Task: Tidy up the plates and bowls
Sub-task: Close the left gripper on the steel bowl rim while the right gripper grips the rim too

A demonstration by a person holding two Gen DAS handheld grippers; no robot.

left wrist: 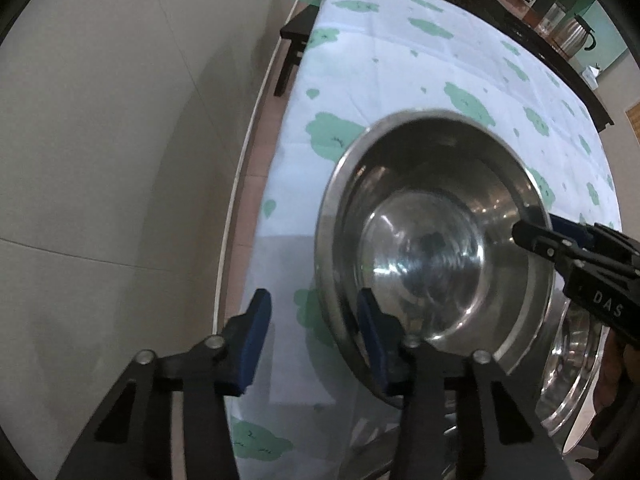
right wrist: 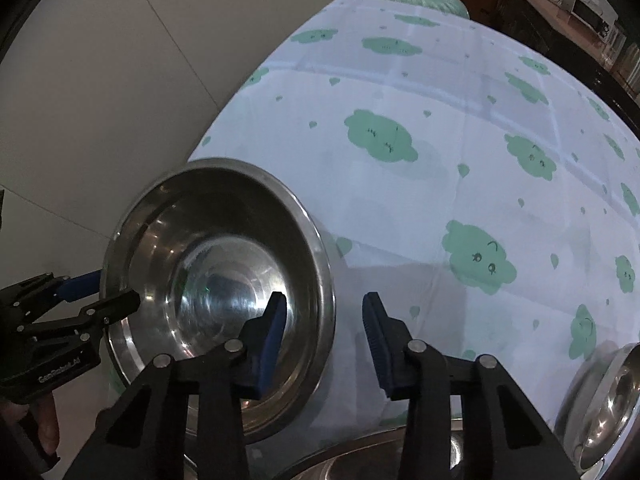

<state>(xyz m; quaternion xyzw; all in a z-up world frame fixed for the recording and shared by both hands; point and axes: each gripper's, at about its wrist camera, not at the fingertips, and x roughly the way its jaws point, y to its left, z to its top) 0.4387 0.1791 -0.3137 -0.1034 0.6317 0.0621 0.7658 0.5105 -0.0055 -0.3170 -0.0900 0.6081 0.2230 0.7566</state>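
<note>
**Item: steel bowl** [left wrist: 432, 240] [right wrist: 216, 280]. Round, polished, with a broad flat rim; it is set upright near the corner of the bench [left wrist: 400, 60], close to the edge that runs along the wall. The inside holds nothing but reflections.

**Left tongs** [left wrist: 312, 312] [right wrist: 112, 290]. They are placed astride the bowl's near rim in the left wrist view, one blue pad [left wrist: 256, 340] outside the bowl and the other inside it. The jaws are partly open; the outer pad is seen clear of the rim, so no grip is made.

**Right tongs** [right wrist: 324, 312] [left wrist: 540, 230]. They are set astride the opposite rim, one finger inside the bowl and one outside. The jaws are likewise partly open, with a gap visible on either side of the rim.

**Cloth** [right wrist: 400, 200]. Pale blue, printed with green clouds, it is spread over the whole bench.

**Second steel bowl** [right wrist: 608, 400]. It is placed well apart, by the right edge of the right wrist view.

**Steel dish** [left wrist: 568, 380]. It is seen just beside and below the main bowl.

**Steel kettle** [left wrist: 576, 34]. It is kept on a dark counter beyond the bench.

**Hand** [right wrist: 44, 420]. Its fingers are wrapped round the left tongs' handle.
</note>
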